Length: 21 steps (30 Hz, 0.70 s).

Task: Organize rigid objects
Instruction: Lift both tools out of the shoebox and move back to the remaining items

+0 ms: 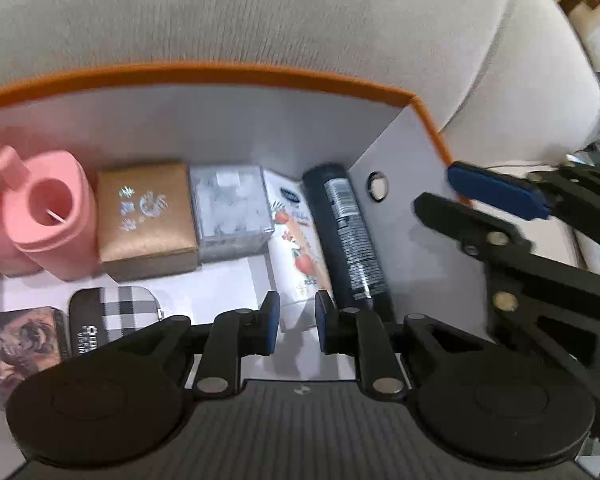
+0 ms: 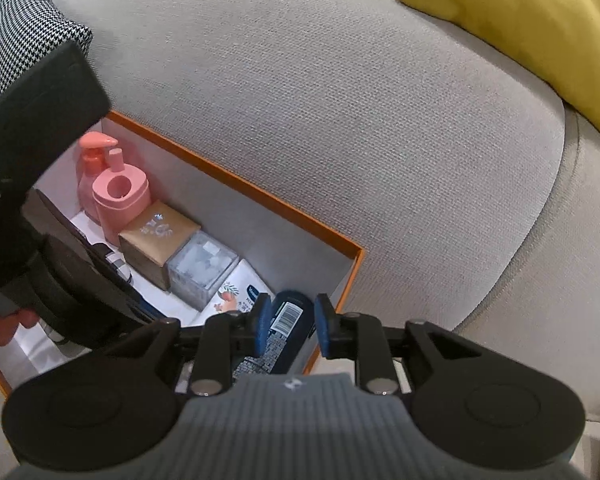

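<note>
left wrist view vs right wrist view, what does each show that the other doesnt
Only the left wrist view shows the plaid case and the patterned dark box at the near wall. Only the right wrist view shows the yellow cushion and a houndstooth cushion. Both show the orange-rimmed box, pink bottle, tan box, clear box and dark can.

A barcode (image 1: 337,191) stands on the dark can (image 1: 348,240); its fine print is unreadable. At nine o'clock, the white tube (image 1: 296,248) bears a blue logo, perhaps illegible.
</note>
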Tool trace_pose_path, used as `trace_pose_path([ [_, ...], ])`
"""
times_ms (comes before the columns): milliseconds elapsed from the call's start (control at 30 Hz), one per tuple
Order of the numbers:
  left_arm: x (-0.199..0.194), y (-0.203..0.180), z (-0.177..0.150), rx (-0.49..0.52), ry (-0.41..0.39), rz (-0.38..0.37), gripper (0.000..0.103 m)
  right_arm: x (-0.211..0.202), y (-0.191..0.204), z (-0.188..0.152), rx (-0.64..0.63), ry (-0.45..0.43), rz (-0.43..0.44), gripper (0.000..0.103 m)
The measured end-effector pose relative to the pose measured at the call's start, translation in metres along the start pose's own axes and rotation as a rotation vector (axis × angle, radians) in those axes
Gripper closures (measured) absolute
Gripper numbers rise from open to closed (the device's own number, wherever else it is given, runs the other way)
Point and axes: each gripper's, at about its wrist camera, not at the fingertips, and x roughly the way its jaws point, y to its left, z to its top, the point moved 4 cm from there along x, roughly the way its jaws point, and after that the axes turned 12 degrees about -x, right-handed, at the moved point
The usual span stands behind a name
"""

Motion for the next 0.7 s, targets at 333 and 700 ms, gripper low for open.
trace_pose_path([
  [333, -0.088, -0.020, -0.047, 0.096, -0.225, -0.057, 0.083, -0.031, 0.017, 0.002, 0.005, -0.040, 0.003, 0.079],
  [700, -0.143, -0.001, -0.119, 0.128, -0.363, -0.038, 0.083, -0.099, 0.052, -0.022, 0.087, -0.148, 0.039, 0.073],
])
